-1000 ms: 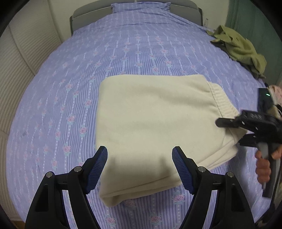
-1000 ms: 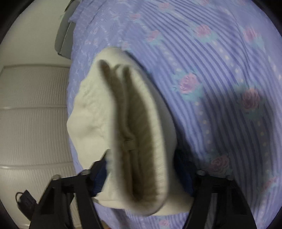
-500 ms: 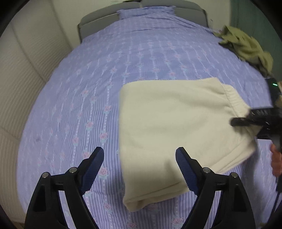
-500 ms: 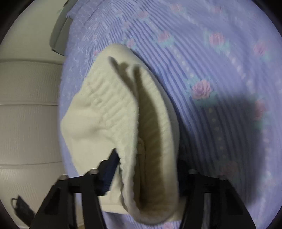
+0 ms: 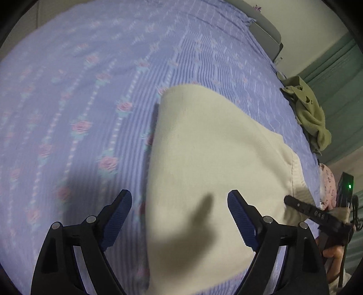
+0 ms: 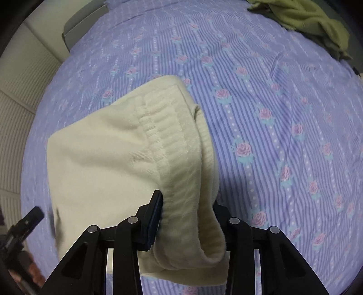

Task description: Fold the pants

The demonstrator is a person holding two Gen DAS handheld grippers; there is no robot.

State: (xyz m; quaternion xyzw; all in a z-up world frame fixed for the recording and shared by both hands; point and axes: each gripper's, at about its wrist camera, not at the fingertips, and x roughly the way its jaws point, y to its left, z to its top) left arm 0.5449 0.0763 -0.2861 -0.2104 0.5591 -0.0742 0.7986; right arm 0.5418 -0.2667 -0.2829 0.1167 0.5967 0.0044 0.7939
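Note:
The cream pants [image 5: 204,163] lie folded into a rectangle on the purple flowered bedspread [image 5: 79,102]. My left gripper [image 5: 179,217] is open and empty, hovering over the near left part of the pants. My right gripper [image 6: 186,217] is shut on the ribbed waistband [image 6: 181,158] of the pants [image 6: 102,158] and holds that end lifted off the bed. The right gripper also shows in the left wrist view [image 5: 317,215] at the pants' right edge.
An olive green garment [image 5: 308,113] lies crumpled at the far right edge of the bed, also in the right wrist view [image 6: 306,20]. A pink patterned cloth [image 5: 327,188] sits by the right edge. The grey headboard [image 6: 84,29] is at the far end.
My left gripper has swung closer and turned towards the pants' left edge. My right gripper has lifted and turned with the waistband, so the pants shifted on the bed.

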